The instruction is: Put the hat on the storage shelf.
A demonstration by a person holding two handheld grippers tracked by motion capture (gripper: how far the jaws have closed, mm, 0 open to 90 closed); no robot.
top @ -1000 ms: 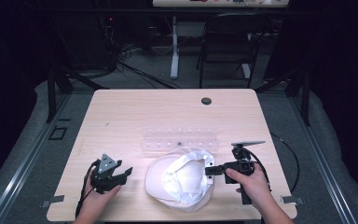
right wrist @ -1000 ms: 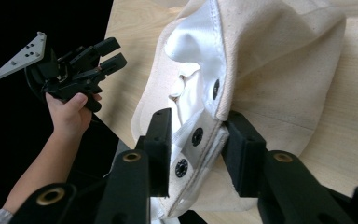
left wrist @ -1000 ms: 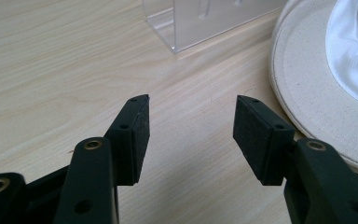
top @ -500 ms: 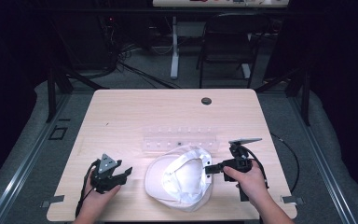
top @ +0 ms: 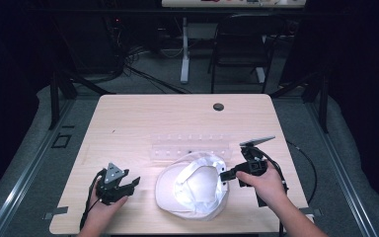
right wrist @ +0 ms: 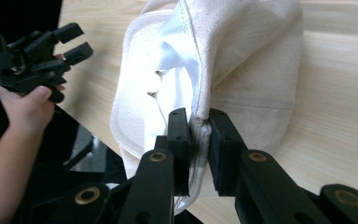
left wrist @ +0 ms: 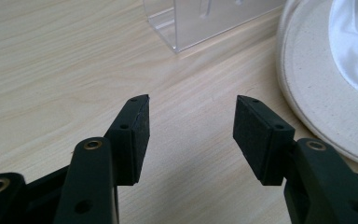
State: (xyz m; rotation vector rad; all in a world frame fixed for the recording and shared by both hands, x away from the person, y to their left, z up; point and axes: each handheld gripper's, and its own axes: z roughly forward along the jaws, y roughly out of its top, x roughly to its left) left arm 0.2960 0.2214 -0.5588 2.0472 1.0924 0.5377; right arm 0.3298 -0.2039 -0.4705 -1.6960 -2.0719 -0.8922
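The table (top: 128, 123) was of light wood with a fine grain pattern. The hat (top: 192, 190) was cream canvas outside, with a bright white lining (right wrist: 177, 70) inside. The box (top: 187, 147) was clear, without colour. Both grippers, the left gripper (top: 128, 183) and the right gripper (top: 225, 174), were black, with brass-coloured rivets (right wrist: 157, 156), and each had a grey plate (top: 112, 172) on top.

The setting is a lab or recording workspace. A light wood table (top: 128, 123) stands on grey carpet (top: 24, 163). Beyond the far edge, loose cables (top: 128, 64), a black chair (top: 239, 49) and metal stand legs (top: 61, 89) sit in darkness.
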